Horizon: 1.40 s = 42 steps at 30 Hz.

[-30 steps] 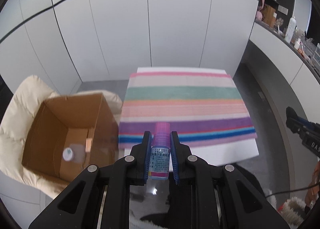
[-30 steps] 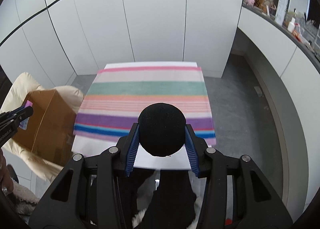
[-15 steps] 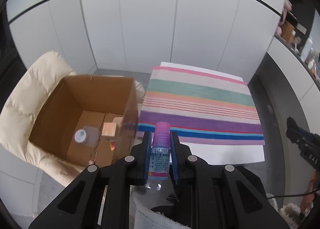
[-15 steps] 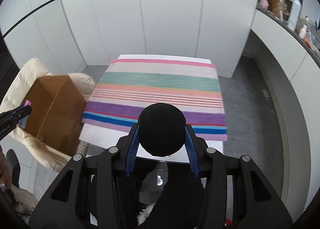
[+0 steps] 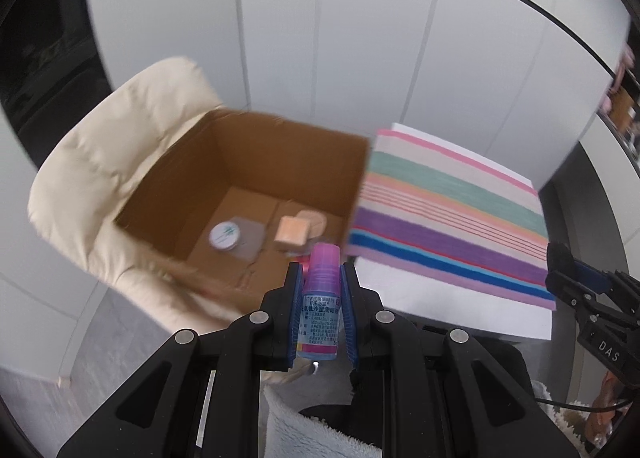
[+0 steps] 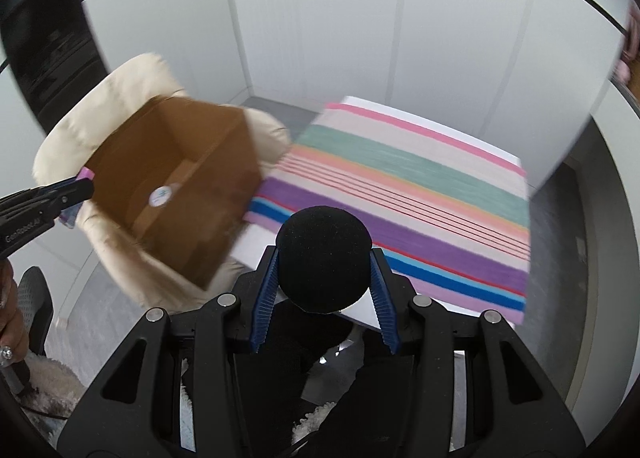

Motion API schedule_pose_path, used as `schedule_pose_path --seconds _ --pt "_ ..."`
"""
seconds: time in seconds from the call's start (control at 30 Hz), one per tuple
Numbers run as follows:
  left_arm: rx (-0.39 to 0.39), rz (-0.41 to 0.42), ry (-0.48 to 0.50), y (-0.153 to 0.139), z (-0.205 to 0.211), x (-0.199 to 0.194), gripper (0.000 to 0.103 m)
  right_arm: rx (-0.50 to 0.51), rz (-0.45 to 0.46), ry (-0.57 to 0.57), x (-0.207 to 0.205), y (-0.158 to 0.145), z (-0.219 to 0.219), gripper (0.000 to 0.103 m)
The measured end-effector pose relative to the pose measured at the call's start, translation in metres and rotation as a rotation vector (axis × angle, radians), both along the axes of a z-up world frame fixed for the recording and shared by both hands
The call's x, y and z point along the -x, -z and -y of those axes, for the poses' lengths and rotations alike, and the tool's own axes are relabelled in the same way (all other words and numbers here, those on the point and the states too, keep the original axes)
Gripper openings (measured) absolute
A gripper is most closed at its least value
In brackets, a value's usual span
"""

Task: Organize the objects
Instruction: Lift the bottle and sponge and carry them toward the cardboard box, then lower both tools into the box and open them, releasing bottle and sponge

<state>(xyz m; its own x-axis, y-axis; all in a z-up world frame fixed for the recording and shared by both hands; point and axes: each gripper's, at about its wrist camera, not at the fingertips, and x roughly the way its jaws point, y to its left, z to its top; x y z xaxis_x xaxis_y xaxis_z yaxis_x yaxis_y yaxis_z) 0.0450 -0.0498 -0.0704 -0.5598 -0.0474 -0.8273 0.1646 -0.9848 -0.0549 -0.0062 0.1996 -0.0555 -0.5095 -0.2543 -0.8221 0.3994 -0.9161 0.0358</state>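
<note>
My left gripper (image 5: 320,278) is shut on a small blue bottle with a pink cap (image 5: 320,298), held upright just over the near right corner of an open cardboard box (image 5: 224,162). Inside the box lie a white round lid (image 5: 225,235), a tan block (image 5: 293,234) and a round wooden piece (image 5: 314,219). My right gripper (image 6: 323,258) is shut on a black foam ball (image 6: 323,254), hanging over the near edge of the striped cloth (image 6: 420,194). In the right wrist view the box (image 6: 172,178) sits to the left, with the left gripper (image 6: 72,194) beside it.
The box rests on a cream padded chair (image 5: 100,162). The striped cloth (image 5: 460,210) covers a white table to the right of the box. White cabinet doors (image 5: 360,38) stand behind. The right gripper's tip (image 5: 580,286) shows at the right edge. A hand (image 6: 8,318) holds the left tool.
Both grippers have swung left with a roll, carrying the bottle and the ball. The box has come from the left edge toward the centre of the left wrist view, and its contents show now.
</note>
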Motion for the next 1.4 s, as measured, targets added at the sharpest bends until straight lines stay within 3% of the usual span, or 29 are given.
schedule_pose_path --seconds 0.27,0.6,0.73,0.97,1.27,1.3,1.33,1.37,1.4 --pt "0.004 0.017 -0.143 0.006 0.067 -0.033 0.019 0.000 0.016 -0.185 -0.013 0.007 0.085 0.046" --pt "0.015 0.045 -0.214 0.019 0.105 -0.044 0.019 -0.016 0.052 -0.351 -0.018 0.019 0.169 0.046" --pt "0.003 0.056 -0.225 0.025 0.117 -0.029 0.019 -0.033 0.057 -0.368 -0.007 0.028 0.189 0.046" --pt "0.050 0.069 -0.173 0.039 0.117 0.017 0.019 -0.051 0.042 -0.377 0.025 0.031 0.216 0.046" --pt "0.004 0.034 -0.169 0.046 0.137 0.095 0.020 -0.060 0.025 -0.361 0.066 0.037 0.252 0.047" --pt "-0.004 0.029 -0.162 0.046 0.138 0.101 0.028 -0.046 0.027 -0.356 0.072 0.037 0.255 0.050" --pt "-0.011 0.024 -0.166 0.045 0.139 0.107 0.051 -0.023 0.029 -0.345 0.077 0.036 0.256 0.053" --pt "-0.020 0.020 -0.168 0.044 0.141 0.110 0.065 -0.011 0.035 -0.329 0.081 0.035 0.257 0.064" --pt "-0.032 0.011 -0.165 0.043 0.142 0.111 0.084 -0.001 0.046 -0.303 0.087 0.035 0.257 0.087"
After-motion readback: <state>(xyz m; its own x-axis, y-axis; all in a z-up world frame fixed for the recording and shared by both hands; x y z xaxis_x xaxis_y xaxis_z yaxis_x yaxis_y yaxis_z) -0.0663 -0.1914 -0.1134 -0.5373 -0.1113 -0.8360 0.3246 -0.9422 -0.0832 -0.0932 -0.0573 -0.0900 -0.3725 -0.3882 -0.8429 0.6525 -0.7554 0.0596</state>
